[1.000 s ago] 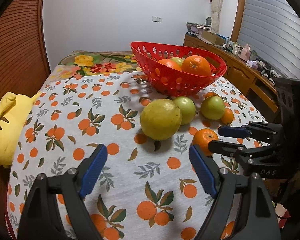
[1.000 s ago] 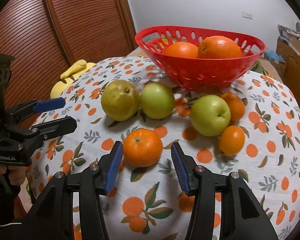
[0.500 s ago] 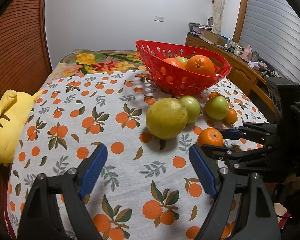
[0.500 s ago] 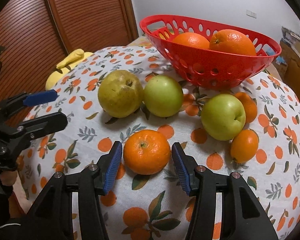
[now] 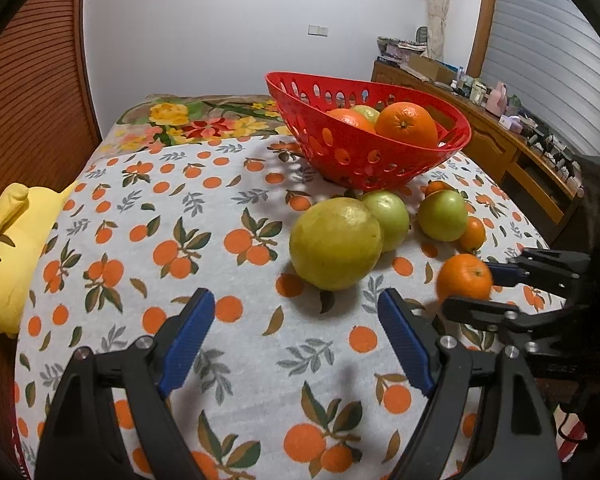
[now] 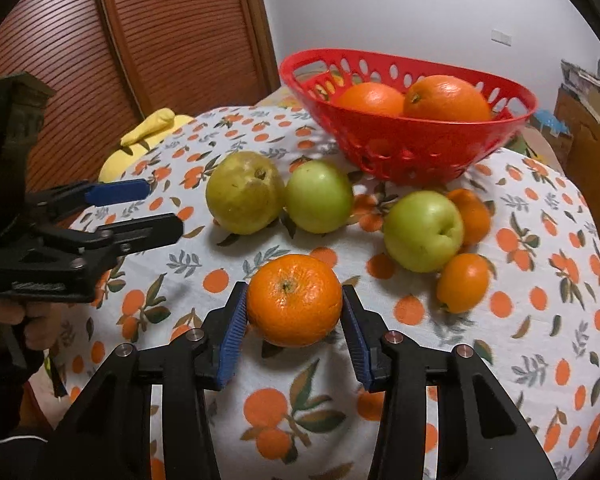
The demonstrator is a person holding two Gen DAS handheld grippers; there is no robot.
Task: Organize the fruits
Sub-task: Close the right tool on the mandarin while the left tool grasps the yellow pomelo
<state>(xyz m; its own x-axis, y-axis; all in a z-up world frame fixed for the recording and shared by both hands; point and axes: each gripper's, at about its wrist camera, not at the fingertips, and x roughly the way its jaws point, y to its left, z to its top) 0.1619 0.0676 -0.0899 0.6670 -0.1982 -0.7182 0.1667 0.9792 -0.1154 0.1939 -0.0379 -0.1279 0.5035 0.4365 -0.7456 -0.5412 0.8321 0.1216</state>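
Note:
A red basket (image 5: 380, 160) (image 6: 420, 152) holds two oranges (image 6: 446, 98) and a green fruit (image 5: 366, 112). On the tablecloth in front of it lie a large yellow-green fruit (image 5: 335, 249) (image 6: 242, 192), two green apples (image 6: 319, 196) (image 6: 422, 231) and small oranges (image 6: 462, 282). My right gripper (image 6: 294, 320) is open, its blue pads on either side of a mandarin (image 6: 294, 300) (image 5: 464, 282), close to its skin. My left gripper (image 5: 296, 336) is open and empty above the cloth, in front of the large fruit; it shows at the left of the right wrist view (image 6: 136, 212).
The table (image 5: 180, 220) has an orange-print cloth. A yellow cushion (image 5: 8, 248) lies at its left edge. A wooden dresser (image 5: 500, 148) with clutter stands at the right, slatted wooden doors (image 6: 140, 40) at the left.
My right gripper has moved forward so the mandarin now sits between its pads. My left gripper has moved a little closer to the fruits.

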